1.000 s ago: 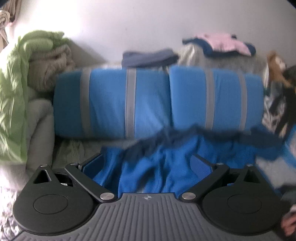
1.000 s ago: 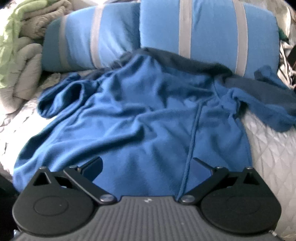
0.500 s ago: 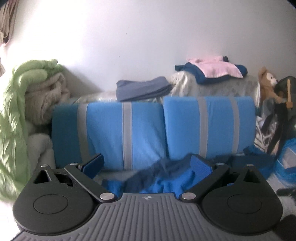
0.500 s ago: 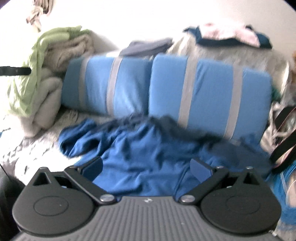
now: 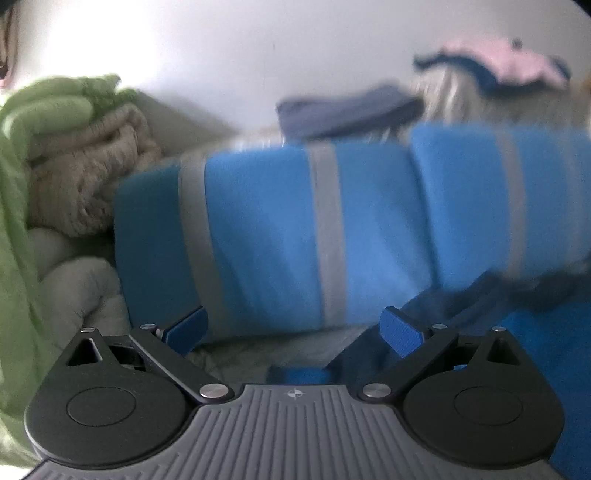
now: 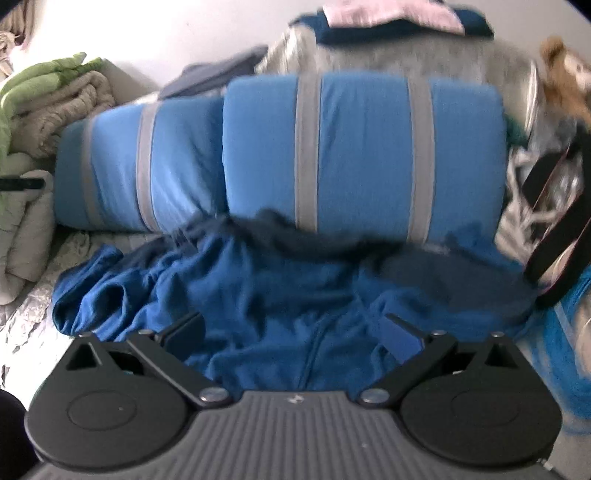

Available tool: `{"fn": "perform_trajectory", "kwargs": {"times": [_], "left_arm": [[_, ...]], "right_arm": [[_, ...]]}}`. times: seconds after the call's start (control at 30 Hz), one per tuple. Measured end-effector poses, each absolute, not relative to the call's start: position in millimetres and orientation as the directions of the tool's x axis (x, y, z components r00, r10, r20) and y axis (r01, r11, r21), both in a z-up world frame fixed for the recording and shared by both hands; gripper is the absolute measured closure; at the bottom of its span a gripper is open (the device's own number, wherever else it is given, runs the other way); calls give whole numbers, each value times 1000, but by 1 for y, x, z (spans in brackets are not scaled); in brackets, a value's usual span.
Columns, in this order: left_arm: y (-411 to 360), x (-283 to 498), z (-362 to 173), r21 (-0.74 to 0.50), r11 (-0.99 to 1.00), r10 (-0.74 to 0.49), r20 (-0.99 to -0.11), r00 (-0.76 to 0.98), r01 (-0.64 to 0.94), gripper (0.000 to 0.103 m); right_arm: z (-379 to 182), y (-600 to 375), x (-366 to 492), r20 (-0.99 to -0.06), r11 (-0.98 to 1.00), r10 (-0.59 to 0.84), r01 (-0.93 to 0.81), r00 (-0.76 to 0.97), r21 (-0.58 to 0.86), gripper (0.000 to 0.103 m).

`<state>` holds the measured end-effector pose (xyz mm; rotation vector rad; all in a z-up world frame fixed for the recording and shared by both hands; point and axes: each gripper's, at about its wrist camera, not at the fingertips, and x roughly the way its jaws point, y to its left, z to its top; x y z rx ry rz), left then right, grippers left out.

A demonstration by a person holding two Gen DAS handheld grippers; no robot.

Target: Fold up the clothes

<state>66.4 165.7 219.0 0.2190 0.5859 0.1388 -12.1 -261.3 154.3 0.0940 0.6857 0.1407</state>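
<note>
A blue garment with a dark navy collar lies crumpled on the bed in front of two blue pillows with grey stripes. My right gripper hovers open over the garment's near part, nothing between its fingers. In the left wrist view only the garment's left edge shows, at the lower right. My left gripper is open and empty, pointing at the left pillow and the pale bedsheet below it. Both views are blurred by motion.
A pile of green and beige blankets fills the left. Folded clothes, dark blue and pink on navy, lie on the ledge behind the pillows. A plush bear and a black strap are at the right.
Both grippers swung: the left view turned left and down, so the garment slid to its right edge. The right view dropped closer to the garment. Both grippers stayed open.
</note>
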Motion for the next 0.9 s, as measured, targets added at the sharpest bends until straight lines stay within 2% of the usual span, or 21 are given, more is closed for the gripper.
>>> {"fn": "perform_trajectory", "kwargs": {"times": [0.23,0.43,0.5,0.67,0.77,0.8,0.83,0.87,0.9], "left_arm": [[186,116,142,192,981,148,-636,758,-30,2],[188,152,104,230,973,163,-686,709,-2,3],[194,161,94,209,978,164,-713,681,-17,12],[206,176,76,143,989,127,-769,626,-24,14],[208,184,65,121,992,113,-801,588,-25,26],[208,184,63,106,994,100,-810,578,-23,34],[208,185,60,92,995,89,-817,570,-23,48],[209,186,58,85,996,85,-821,565,-27,58],[209,186,57,84,996,91,-820,565,-40,73]], "right_arm": [[79,-240,14,-647,964,243,-108,723,242,1],[38,-221,40,-677,957,250,-71,693,281,1],[28,-222,44,-683,952,261,-65,682,299,1],[20,-218,44,-709,959,252,-72,658,274,1],[19,-216,44,-712,960,255,-84,654,266,1],[18,-215,45,-714,957,265,-87,648,276,1],[17,-215,46,-716,954,274,-90,642,285,1],[16,-214,47,-720,954,277,-91,637,286,1],[15,-213,47,-723,953,279,-92,632,288,1]]}}
